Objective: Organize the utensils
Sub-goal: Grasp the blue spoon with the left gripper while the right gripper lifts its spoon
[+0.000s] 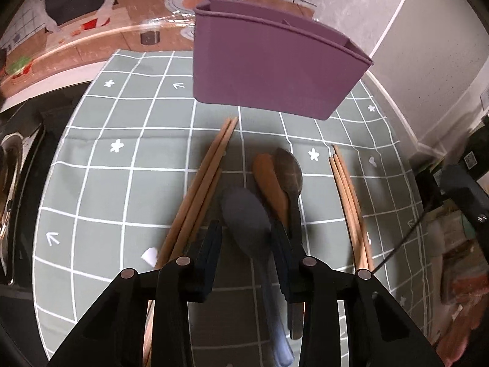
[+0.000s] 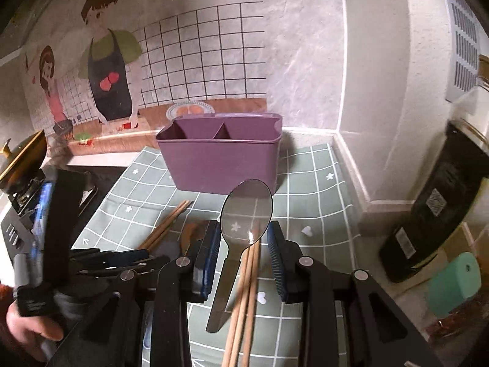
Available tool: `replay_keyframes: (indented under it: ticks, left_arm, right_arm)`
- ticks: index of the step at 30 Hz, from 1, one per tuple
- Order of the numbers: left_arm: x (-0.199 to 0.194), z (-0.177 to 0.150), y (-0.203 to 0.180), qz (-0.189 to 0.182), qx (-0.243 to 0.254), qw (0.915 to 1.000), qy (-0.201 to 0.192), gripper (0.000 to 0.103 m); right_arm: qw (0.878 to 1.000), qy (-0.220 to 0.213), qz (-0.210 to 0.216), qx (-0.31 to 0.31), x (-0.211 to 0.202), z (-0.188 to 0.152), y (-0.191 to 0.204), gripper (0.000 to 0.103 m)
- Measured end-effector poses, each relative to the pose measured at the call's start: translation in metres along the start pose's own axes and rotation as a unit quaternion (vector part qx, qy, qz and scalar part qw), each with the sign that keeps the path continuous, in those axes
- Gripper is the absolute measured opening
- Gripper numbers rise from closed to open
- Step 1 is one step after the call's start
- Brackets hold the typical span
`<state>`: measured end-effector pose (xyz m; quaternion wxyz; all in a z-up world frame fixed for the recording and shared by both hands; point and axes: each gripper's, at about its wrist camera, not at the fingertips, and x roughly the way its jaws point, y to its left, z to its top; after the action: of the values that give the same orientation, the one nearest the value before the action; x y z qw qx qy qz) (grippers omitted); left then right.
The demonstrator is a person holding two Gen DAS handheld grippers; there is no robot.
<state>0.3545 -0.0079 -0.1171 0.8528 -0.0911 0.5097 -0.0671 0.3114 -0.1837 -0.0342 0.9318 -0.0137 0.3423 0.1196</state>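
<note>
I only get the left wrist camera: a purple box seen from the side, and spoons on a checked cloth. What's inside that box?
Observer: The right wrist view looks into the purple box. A divider splits it into two compartments, and no utensil shows in either.
Operator: What's the other gripper doing?
Observer: The right gripper has a shiny spoon between its fingers, held up off the cloth.
Operator: Anything underneath?
Observer: A pair of chopsticks lies on the cloth right below that spoon.
</note>
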Motion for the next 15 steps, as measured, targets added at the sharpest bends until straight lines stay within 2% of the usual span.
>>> replay_keyframes:
  ticks: [7,15]
  left_arm:
    - [0.011,0.006,-0.007,0.03,0.009,0.9994,0.014,0.035]
    - [0.019,0.013,-0.006,0.034,-0.003,0.9993,0.013,0.035]
  right_arm:
    - [1.0,-0.003,-0.005,0.01,-0.006,-0.003,-0.008,0.03]
    - [1.0,-0.001,-0.014,0.007,-0.01,-0.006,-0.007,0.03]
